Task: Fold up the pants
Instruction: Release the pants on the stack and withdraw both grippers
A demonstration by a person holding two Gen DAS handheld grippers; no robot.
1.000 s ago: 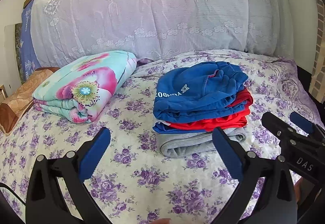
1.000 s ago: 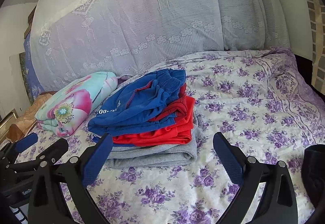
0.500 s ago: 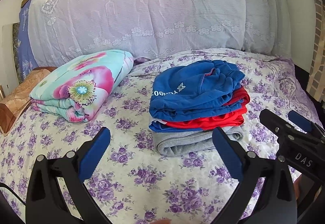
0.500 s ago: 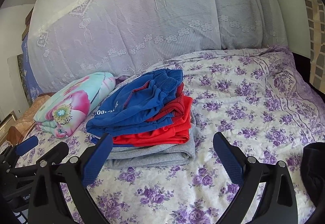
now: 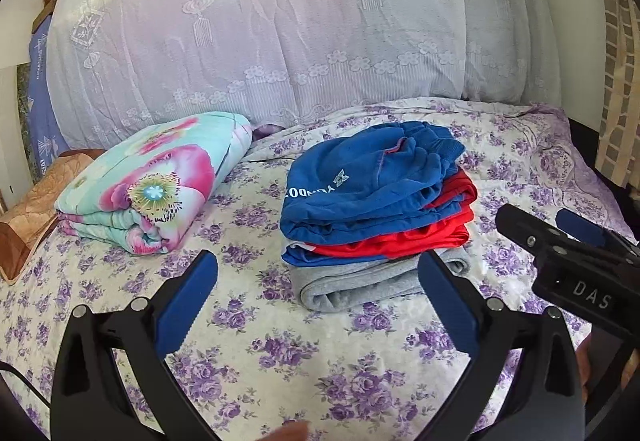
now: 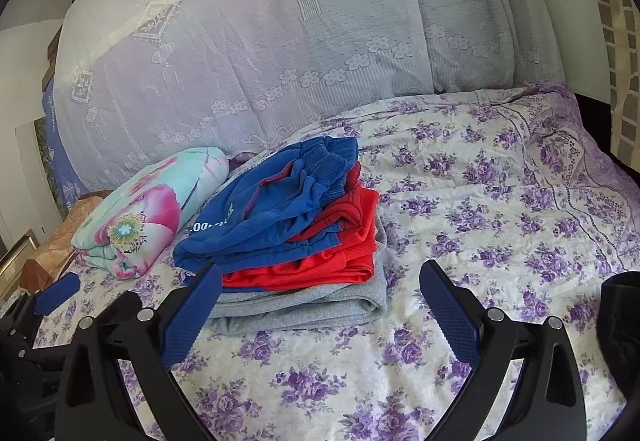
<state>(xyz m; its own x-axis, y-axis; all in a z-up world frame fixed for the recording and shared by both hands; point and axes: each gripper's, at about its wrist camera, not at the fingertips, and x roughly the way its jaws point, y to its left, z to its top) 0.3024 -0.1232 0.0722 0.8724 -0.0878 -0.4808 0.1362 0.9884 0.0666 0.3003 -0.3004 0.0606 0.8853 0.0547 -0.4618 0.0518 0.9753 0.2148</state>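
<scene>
A stack of folded garments lies mid-bed: blue pants (image 5: 372, 181) (image 6: 272, 209) on top, a red garment (image 5: 420, 237) (image 6: 332, 261) under them, grey pants (image 5: 360, 281) (image 6: 304, 309) at the bottom. My left gripper (image 5: 318, 297) is open and empty, hovering just in front of the stack. Equally wide open and holding nothing, my right gripper (image 6: 320, 301) hangs before the stack's near right side. In the left wrist view the right gripper (image 5: 560, 237) shows at the right edge.
A folded floral quilt (image 5: 156, 185) (image 6: 148, 209) lies left of the stack. A tall pile under a lace cover (image 5: 280, 33) rises behind. The purple-flowered bedsheet (image 6: 500, 209) spreads to the right. A dark object (image 6: 620, 321) sits at the right edge.
Both grippers have drawn slightly back and up from the stack, which sits a little farther off in view. The stack itself has not moved.
</scene>
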